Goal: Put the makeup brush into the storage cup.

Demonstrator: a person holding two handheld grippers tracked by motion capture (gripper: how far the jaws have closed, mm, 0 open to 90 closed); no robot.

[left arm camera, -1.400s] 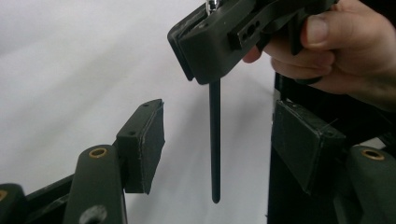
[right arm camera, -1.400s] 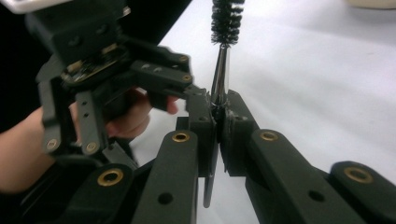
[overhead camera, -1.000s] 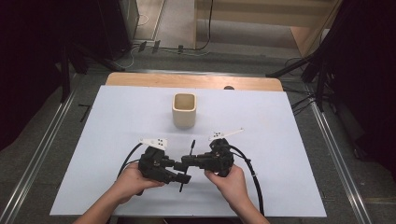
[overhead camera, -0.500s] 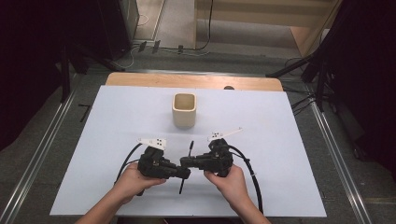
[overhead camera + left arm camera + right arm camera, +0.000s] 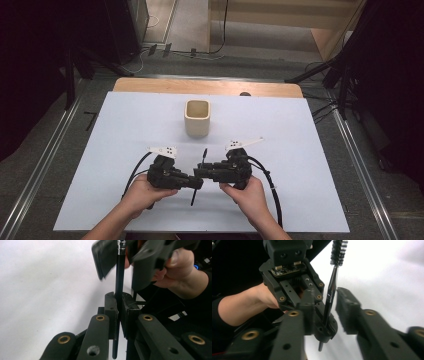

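**Brush passed between grippers above the bench**

A thin black brush (image 5: 198, 174) is clamped by the handle in the left hand-held gripper (image 5: 196, 182), low over the white bench (image 5: 300, 200) – bristles pointed toward the beige cup (image 5: 197, 118). The right hand-held gripper (image 5: 201, 173) has just been opening – its pads stand clear on either side of the handle.

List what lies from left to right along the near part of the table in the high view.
Left hand → left gripper, shut on the brush → brush standing between the two grippers → right gripper, its jaws just opening around the brush handle → right hand.
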